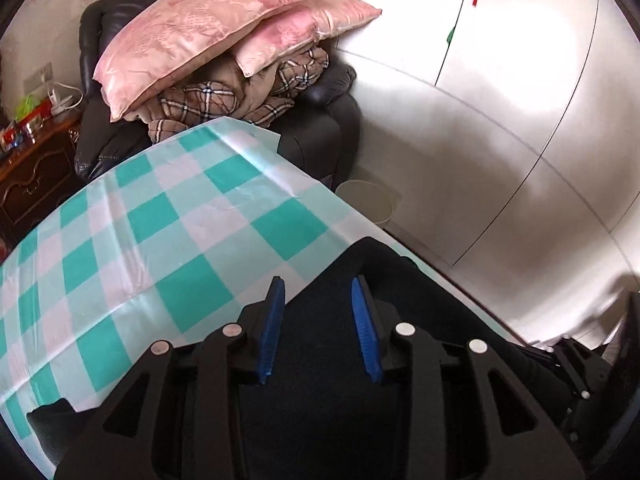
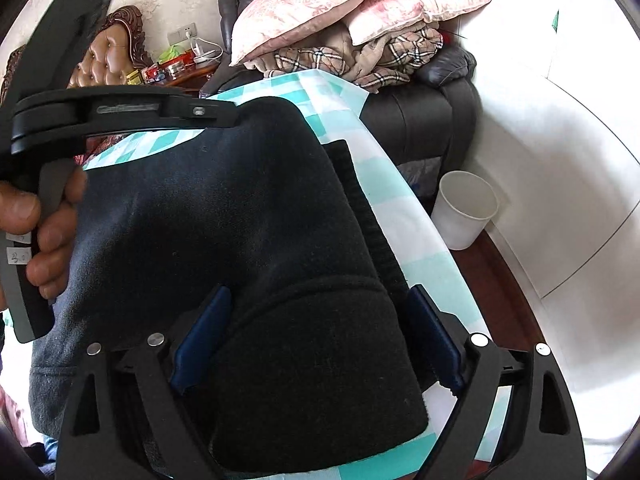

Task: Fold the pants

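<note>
Our left gripper [image 1: 318, 292]: tilted downward, blue pads parted, nothing pinched. Our right gripper [image 2: 318, 300]: tilted downward, jaws spread wide. Our left hand [image 2: 36, 232]: fingers wrapped round its handle.

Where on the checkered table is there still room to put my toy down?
The checkered tablecloth is bare between the dark pants and the far corner by the armchair. A narrow strip runs along the pants on the wastebasket side. The pants cover the near part.
</note>
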`<state>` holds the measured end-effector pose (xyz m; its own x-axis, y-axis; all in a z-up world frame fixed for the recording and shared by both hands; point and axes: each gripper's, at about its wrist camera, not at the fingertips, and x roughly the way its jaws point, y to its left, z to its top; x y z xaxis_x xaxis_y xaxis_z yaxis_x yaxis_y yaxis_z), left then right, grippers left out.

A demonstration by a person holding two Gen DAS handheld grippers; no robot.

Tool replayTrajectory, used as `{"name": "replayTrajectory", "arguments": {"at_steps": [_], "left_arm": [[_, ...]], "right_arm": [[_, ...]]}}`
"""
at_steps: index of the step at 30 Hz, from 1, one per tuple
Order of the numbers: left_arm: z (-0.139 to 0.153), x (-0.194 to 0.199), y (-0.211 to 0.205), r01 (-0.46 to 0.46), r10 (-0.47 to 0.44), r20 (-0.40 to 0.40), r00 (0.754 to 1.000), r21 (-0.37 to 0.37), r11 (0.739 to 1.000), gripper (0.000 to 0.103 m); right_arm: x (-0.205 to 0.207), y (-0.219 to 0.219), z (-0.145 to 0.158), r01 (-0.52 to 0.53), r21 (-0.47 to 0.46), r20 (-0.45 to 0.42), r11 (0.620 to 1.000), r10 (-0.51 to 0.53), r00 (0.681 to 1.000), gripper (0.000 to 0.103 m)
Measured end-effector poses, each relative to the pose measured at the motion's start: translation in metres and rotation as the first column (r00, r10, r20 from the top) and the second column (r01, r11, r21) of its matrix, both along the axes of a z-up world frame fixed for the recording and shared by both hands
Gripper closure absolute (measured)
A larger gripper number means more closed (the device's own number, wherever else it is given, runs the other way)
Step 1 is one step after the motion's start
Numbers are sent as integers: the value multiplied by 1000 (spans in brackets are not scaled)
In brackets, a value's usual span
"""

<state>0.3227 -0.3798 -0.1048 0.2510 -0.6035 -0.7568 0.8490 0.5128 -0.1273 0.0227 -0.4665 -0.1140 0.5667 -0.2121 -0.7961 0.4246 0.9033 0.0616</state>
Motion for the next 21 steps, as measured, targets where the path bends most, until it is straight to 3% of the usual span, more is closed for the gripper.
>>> {"name": "replayTrajectory", "arguments": {"at_steps": [3,5,8,13,17,18,21], "left_arm": [[-15,4,-10,-22,23,-9,1000,58,998,64],[-16,10,-8,-54,56,-33,998,52,997,53],[-5,6,5,-84,84,-24,996,13,996,55],[8,-18,41,-103,102,4,995,15,995,55],[-23,-29,46,-77,80,-15,997,135,988,54],[-24,-30,46,-72,72,7,997,128,989,54],[-8,-30,64,-116,118,-26,993,58,992,55]], "right_arm": [[0,1,0,2,-5,-4,1000,-2,1000,18],[0,1,0,1,-2,-3,1000,-1,1000,18],[0,1,1,-1,-5,-3,1000,1,1000,17],[-2,2,0,5,-1,5,1000,-5,1000,17],[-1,4,1,8,-14,-4,1000,-8,1000,16],[-1,5,1,9,-19,-6,1000,-9,1000,16],[-2,7,3,20,-32,-5,999,-20,1000,15]]}}
